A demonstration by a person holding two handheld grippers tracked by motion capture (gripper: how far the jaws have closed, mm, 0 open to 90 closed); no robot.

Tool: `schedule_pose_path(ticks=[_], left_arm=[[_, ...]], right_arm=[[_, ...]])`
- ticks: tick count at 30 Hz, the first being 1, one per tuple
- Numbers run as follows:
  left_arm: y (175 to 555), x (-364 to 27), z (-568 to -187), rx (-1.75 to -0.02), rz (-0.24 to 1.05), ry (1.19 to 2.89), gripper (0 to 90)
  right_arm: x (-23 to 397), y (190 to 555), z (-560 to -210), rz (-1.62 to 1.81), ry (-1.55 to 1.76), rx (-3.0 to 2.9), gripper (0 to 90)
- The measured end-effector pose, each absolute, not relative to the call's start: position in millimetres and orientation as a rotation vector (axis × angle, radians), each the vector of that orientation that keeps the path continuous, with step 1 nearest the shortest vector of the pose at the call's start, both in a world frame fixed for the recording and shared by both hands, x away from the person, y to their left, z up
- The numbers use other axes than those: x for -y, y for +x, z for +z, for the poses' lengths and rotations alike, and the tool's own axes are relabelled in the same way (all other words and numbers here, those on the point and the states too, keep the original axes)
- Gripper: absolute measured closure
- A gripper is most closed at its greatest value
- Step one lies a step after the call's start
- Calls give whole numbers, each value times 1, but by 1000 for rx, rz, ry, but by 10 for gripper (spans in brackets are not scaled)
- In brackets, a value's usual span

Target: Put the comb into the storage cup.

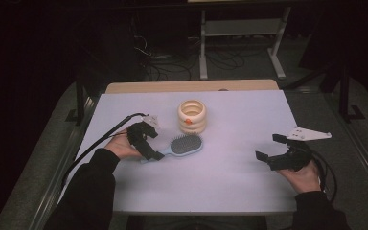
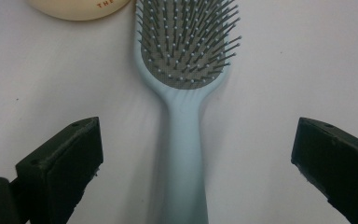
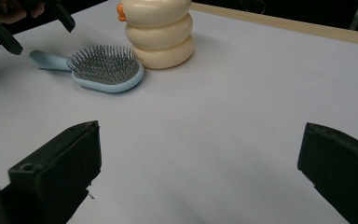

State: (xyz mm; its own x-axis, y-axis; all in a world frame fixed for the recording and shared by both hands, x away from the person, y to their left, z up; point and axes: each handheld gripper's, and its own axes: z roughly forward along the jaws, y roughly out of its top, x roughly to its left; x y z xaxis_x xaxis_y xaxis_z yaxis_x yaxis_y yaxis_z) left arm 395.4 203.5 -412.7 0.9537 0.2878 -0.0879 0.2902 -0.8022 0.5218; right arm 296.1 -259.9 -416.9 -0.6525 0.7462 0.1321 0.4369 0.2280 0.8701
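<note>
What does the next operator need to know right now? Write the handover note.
Left gripper: open, jaws either side of the hairbrush handle, not pressing it.
Right gripper: open, holding nothing, over bare table at the right.
Things: the brush lies flat, bristles up, beside the cream ringed container, whether touching is unclear.
Done: left gripper lined up on the handle.
Left: probably close on the handle and lift.

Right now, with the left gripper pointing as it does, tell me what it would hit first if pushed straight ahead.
The left gripper stands open astride the handle of the light blue hairbrush. Going straight on, it would probably slide along the handle and meet the bristled head first; the cream ringed container sits just off to one side.
</note>
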Motion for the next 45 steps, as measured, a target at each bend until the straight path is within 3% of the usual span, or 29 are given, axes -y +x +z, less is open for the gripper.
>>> schedule_pose_path(ticks=[24, 36, 45], left_arm=[[405, -191, -440, -400, -88, 2608, 265], [409, -191, -445, -399, -68, 2614, 375], [410, -191, -444, -377, -41, 2611, 508]], right_arm=[[258, 296, -417, 1389, 1091, -2210, 0], [258, 296, -418, 1388, 1092, -2212, 0], [258, 296, -418, 1389, 1087, -2212, 0]])
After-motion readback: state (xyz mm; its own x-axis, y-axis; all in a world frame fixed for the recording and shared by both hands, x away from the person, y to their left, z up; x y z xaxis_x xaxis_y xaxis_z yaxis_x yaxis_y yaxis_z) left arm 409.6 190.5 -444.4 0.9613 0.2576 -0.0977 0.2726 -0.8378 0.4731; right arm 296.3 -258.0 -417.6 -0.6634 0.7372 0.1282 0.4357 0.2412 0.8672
